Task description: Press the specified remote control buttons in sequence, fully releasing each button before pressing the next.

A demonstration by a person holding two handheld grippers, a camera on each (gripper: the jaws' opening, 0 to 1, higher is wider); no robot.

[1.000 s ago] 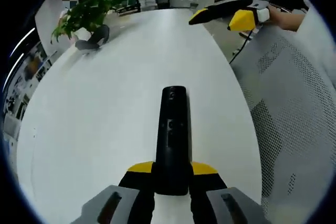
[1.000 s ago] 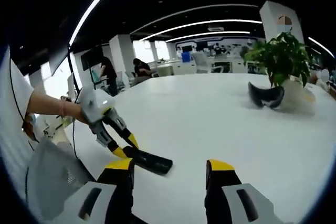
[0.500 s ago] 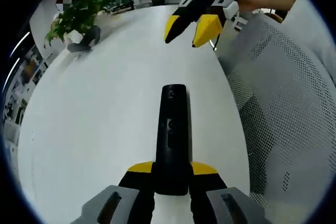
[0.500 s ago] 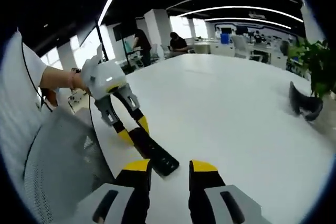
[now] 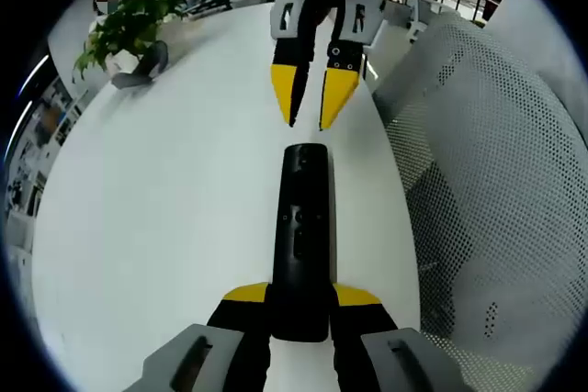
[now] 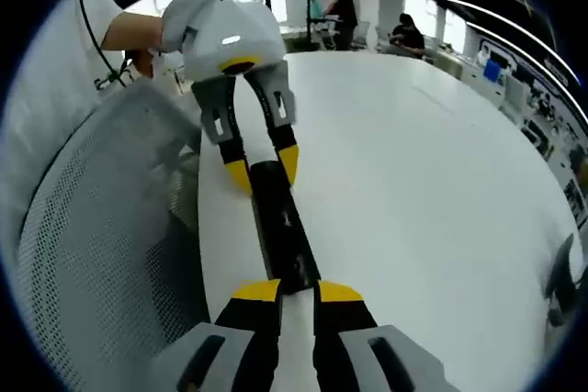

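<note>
Remote control (image 5: 300,236) — black, slim, lying flat on the white tabletop (image 5: 165,199) close to its edge, just beside a grey mesh chair (image 5: 487,181). Its long axis is running straight away from the left hand-held gripper (image 5: 299,305) and straight toward the right hand-held gripper (image 6: 296,293), so the two tools are facing each other along the same line.

Left hand-held gripper — its yellow-tipped jaws are clamping the near end of the remote from both sides and pinning it to the tabletop. The button face is pointing up and lying clear ahead of the jaws.

Right hand-held gripper — in the left gripper view its two yellow tips are standing nearly together, only a thin gap between them, and holding nothing. They are hovering just beyond the far end of the remote, with no visible touch. In the right gripper view that end is sitting between the tips at the bottom, though contact cannot be told from there.

Governing relation — the buttons are lying between the two tools, nearer the right one's tips than the left one's clamp. By judgement the right one is serving as the presser: it is needing a short advance along the remote's axis and a dip onto the chosen key.

Background — a potted plant (image 5: 124,25) is standing well apart at the far side.
</note>
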